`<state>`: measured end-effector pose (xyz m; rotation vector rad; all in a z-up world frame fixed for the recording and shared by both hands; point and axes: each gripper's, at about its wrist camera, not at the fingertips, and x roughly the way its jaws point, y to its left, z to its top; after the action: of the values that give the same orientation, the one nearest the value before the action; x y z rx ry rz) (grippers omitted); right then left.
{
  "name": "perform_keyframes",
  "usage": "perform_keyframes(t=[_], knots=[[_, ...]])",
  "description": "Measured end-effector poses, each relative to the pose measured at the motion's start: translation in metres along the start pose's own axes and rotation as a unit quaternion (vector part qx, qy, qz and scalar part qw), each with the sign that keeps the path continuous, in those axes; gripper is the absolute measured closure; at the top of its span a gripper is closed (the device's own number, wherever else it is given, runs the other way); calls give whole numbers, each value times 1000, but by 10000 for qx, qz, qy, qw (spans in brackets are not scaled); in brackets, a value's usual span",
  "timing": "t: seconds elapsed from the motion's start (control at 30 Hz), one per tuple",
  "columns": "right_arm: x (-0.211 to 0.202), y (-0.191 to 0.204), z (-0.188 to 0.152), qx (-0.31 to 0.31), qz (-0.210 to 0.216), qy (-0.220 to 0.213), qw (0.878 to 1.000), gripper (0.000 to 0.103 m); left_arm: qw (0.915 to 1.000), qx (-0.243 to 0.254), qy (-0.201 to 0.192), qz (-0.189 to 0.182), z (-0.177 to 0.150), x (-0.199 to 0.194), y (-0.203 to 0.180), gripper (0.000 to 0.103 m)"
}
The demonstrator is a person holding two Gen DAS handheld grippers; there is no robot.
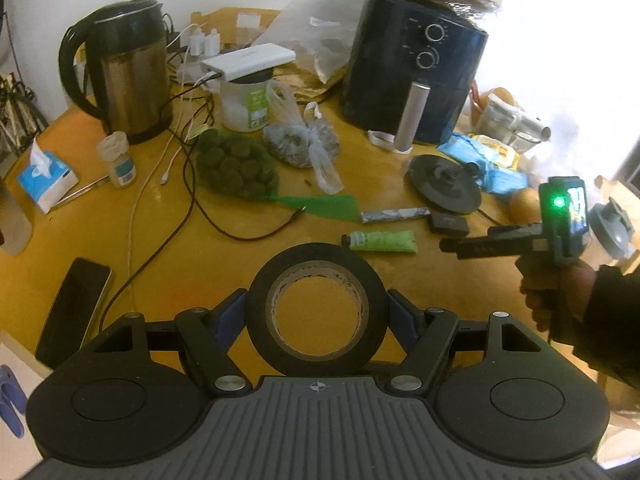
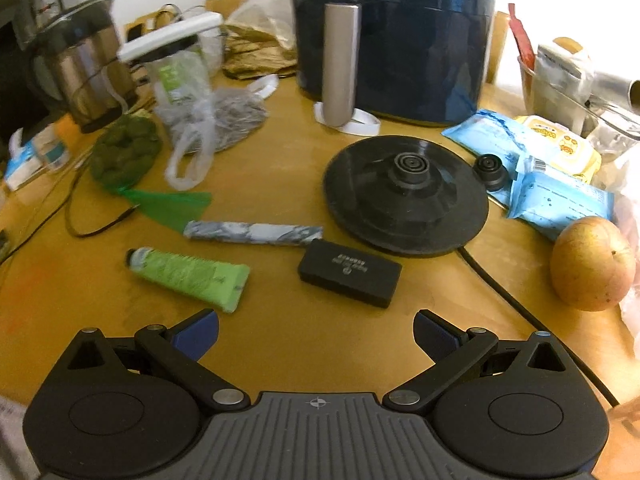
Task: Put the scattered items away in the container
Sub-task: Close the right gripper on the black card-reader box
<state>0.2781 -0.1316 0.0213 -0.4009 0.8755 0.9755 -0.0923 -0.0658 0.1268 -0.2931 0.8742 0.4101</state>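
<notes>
Two grippers in play over the cluttered yellow-orange wooden table [image 2: 280, 344]. Left gripper [image 1: 317, 316]: jaws clamped across the sides of a black roll of tape with a brown cardboard core [image 1: 318, 280], held upright above the table; the roll's lower edge is cut off behind the gripper body. Right gripper [image 2: 316, 334]: jaws spread wide, nothing between them, hovering over bare table. In the left wrist view it sits at the right edge, side-on, with the hand [image 1: 560, 292] and dark sleeve partly cropped.

Just ahead of the right jaws: small black rectangular box [image 2: 349, 278], its embossed lettering unreadable; green squeeze tube with a dark cap [image 2: 188, 274]; a grey-and-white marbled rolled packet [image 2: 254, 233] beyond them. The black round kettle base [image 2: 406, 196] lies behind the box, its cord running off the lower right. A yellowish apple [image 2: 592, 264] is on the right, near the edge.

The dark blue air fryer [image 2: 400, 40] is cropped at the top. The steel kettle [image 2: 80, 64] on the left is blurred. No container can be made out in either view.
</notes>
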Motion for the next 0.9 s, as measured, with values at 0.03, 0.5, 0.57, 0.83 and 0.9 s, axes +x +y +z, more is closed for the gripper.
perform_keyframes(t=[0.03, 0.5, 0.57, 0.83, 0.9], knots=[[5, 0, 1, 42, -74, -19, 10000, 0, 10000, -26, 12, 16, -1, 0, 1, 31], [41, -3, 16, 749, -607, -140, 9952, 18, 9993, -306, 110, 196, -12, -4, 10, 31], [44, -3, 18, 839, -695, -110, 9940, 20, 9992, -313, 116, 205, -13, -5, 10, 31], [47, 0, 19, 933, -953, -23, 9911, 31, 9997, -253, -8, 64, -12, -9, 8, 31], [46, 1, 18, 888, -975, 4, 9913, 31, 9997, -232, -24, 31, -11, -8, 8, 31]])
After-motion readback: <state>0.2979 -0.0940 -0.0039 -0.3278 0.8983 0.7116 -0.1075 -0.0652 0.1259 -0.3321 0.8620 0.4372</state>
